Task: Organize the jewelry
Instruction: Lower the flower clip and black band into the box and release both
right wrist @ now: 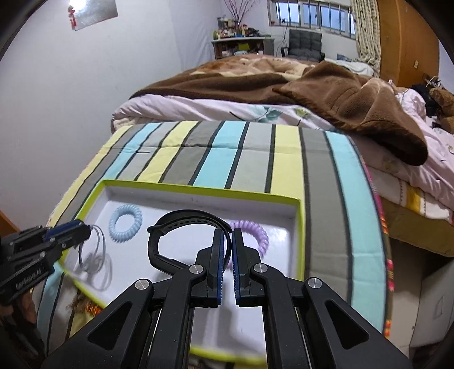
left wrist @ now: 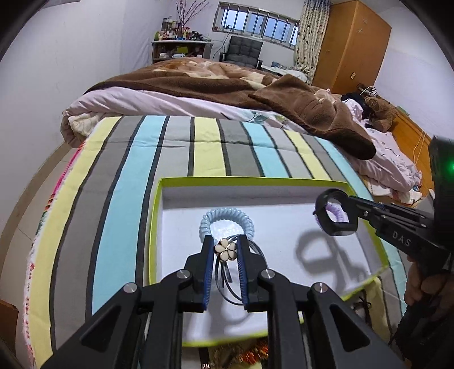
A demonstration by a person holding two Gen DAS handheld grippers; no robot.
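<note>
I work over a striped cloth [left wrist: 181, 159] in yellow, grey and blue bands, spread on a bed. Beyond it lies a brown blanket [left wrist: 215, 82] on pale bedding, with a teddy bear [left wrist: 380, 110] at the far right. The room has white walls, a high row of windows [left wrist: 255, 21], a grey chair [left wrist: 244, 51], a cluttered shelf [left wrist: 178, 42] and a wooden wardrobe [left wrist: 351, 45].

A green-rimmed tray [left wrist: 159, 227] with a white floor sits on the cloth. My left gripper [left wrist: 224, 249] is narrowed on a flower hair tie [left wrist: 225, 249], held above the tray's near side. A blue coil tie [left wrist: 227, 221] lies in the tray just beyond it. My right gripper [right wrist: 228, 238] is pinched on a black strap [right wrist: 184, 220], held over the tray's right half. A purple coil tie [right wrist: 255, 235] lies in the tray behind the strap.

The right gripper's body [left wrist: 403, 241] reads "DAS"; the lettering on the left one is too blurred to read.
</note>
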